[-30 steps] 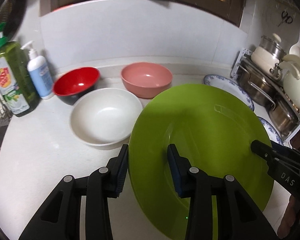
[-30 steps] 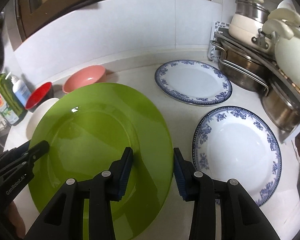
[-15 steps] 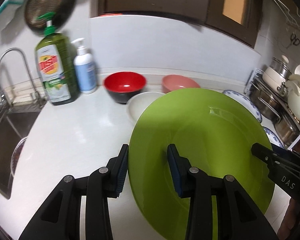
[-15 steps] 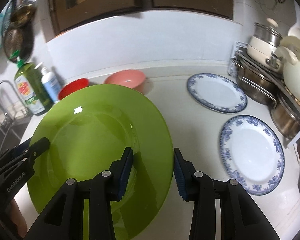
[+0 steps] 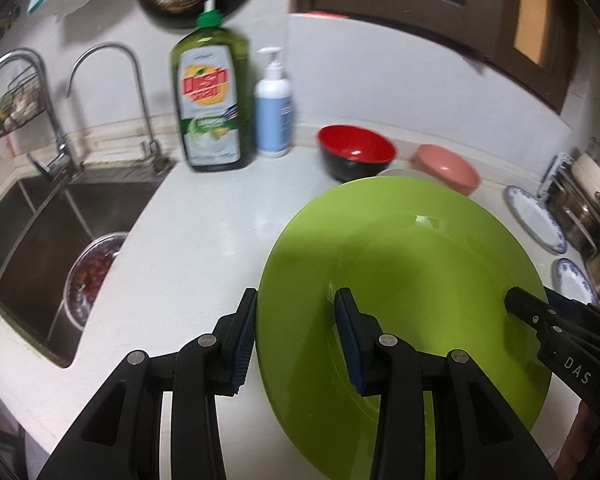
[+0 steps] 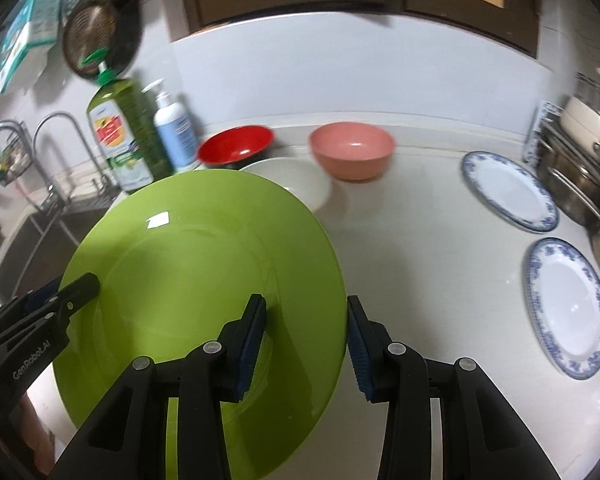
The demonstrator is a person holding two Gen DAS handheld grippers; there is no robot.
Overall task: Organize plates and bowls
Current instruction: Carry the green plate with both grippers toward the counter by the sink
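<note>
A large green plate [image 5: 420, 280] [image 6: 200, 260] hangs tilted above the white counter, held from both sides. My left gripper [image 5: 296, 332] is shut on its left rim, one pad under the edge and one on the inside. My right gripper [image 6: 306, 328] is shut on the right rim. Each gripper also shows in the other's view: the right gripper [image 5: 540, 320] and the left gripper [image 6: 60, 300]. Behind the plate stand a red bowl [image 6: 236, 146], a pink bowl [image 6: 352, 152] and a white bowl [image 6: 296, 180], partly hidden. Two blue-rimmed plates [image 6: 508, 188] [image 6: 568, 304] lie to the right.
A steel sink [image 5: 28, 220] with two taps lies at the left, a metal bowl [image 5: 88, 276] inside it. A green dish-soap bottle [image 5: 208, 108] and a white pump bottle [image 5: 274, 112] stand by the wall. Pots on a rack [image 6: 580, 152] crowd the right edge.
Both grippers have carried the green plate leftward along the counter. The sink and taps have come into view, and the bowls and blue-rimmed plates have slid to the right.
</note>
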